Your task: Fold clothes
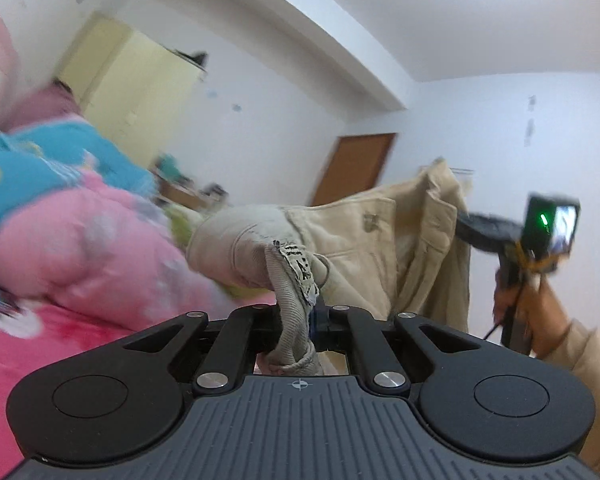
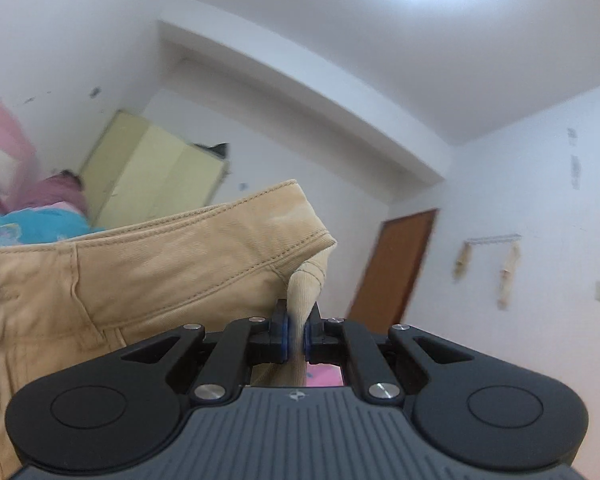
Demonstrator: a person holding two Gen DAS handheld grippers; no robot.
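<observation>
Trousers (image 1: pixel 352 240) hang pinched in left claw (image 1: pixel 314 316) and right claw (image 2: pixel 296 334); label (image 1: pixel 302 270) print unreadable.

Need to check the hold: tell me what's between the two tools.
In the left wrist view, the tan trousers span the stretch from the left tool to the right tool, held up in the air, nothing else between.

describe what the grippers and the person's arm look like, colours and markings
Both grippers, left and right, are black linkages with silver rivets, round discs either side, a ribbed grey deck bearing a crosshair mark, and blue-padded fingers. From the left wrist view, a bare hand in a beige sleeve, and a black cable.
</observation>
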